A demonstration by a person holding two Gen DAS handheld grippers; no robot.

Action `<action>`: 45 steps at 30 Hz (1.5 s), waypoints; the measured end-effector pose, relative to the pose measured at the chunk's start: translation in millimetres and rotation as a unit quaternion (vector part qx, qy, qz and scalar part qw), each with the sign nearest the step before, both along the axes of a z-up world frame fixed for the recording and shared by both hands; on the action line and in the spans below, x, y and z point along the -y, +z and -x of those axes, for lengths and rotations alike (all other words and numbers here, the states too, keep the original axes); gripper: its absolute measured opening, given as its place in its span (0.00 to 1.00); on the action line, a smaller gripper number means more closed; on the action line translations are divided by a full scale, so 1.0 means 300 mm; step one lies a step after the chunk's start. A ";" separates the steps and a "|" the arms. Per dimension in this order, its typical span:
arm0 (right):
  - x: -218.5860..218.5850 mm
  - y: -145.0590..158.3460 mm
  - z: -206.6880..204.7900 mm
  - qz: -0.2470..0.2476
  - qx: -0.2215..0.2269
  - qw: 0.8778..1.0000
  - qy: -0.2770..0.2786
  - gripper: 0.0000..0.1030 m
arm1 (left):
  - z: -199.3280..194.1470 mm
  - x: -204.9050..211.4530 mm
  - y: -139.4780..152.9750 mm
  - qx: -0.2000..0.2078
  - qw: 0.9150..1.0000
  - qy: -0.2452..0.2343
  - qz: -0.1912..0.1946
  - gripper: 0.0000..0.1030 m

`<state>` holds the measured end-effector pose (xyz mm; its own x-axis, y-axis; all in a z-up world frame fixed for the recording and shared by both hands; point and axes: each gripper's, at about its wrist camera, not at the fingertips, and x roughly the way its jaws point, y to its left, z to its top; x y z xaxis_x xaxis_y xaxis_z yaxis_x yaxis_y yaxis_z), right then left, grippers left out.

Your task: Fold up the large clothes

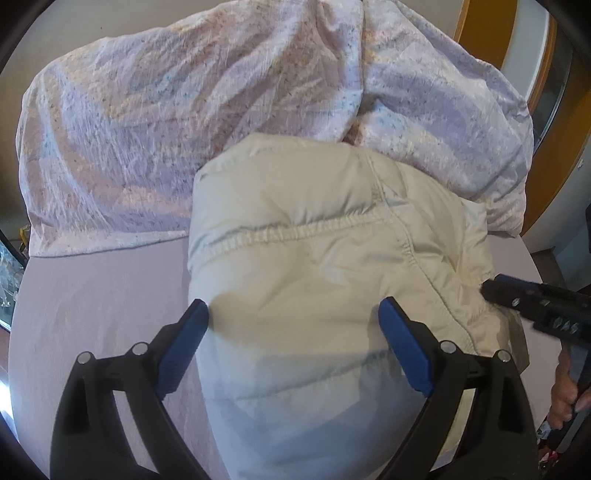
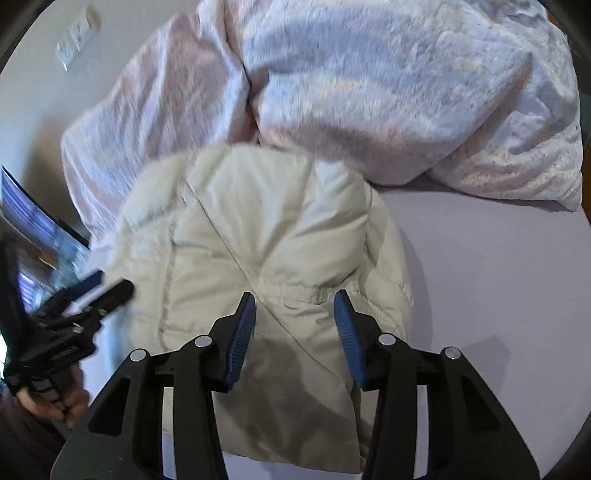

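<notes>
A cream padded jacket [image 1: 314, 258] lies folded into a thick bundle on the lilac bed sheet [image 1: 92, 302]. My left gripper [image 1: 294, 306] hovers over its near part with the blue pads wide apart and nothing between them. In the right wrist view the same jacket [image 2: 266, 229] lies below my right gripper [image 2: 294, 295], whose jaws stand partly apart above an elastic seam without pinching cloth. The right gripper [image 1: 495, 290] also shows at the jacket's right edge in the left wrist view. The left gripper [image 2: 112, 283] shows at the jacket's left edge, a hand holding its grip.
A crumpled pastel duvet [image 1: 184, 122] and a pillow [image 2: 517, 158] fill the far side of the bed behind the jacket. A wooden door frame [image 1: 480, 33] stands at the far right. Bare sheet [image 2: 498, 277] lies to the jacket's right.
</notes>
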<state>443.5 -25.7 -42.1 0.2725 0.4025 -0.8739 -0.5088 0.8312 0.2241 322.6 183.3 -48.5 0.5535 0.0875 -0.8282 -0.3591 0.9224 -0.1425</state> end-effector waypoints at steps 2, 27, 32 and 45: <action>-0.003 -0.043 -0.008 0.016 -0.012 1.000 0.001 0.44 | -0.006 0.005 -0.011 -0.005 1.000 -0.001 0.003 0.93; 0.091 0.081 0.255 0.059 0.048 0.997 0.009 0.90 | 0.285 0.092 0.114 0.014 0.999 0.027 -0.016 0.97; 0.077 0.093 0.361 0.073 0.059 0.995 0.021 0.92 | 0.372 0.131 0.145 0.022 0.999 0.026 -0.013 0.98; 0.154 0.125 0.505 0.069 0.059 0.996 -0.012 0.92 | 0.548 0.196 0.157 0.017 1.000 0.024 -0.010 0.98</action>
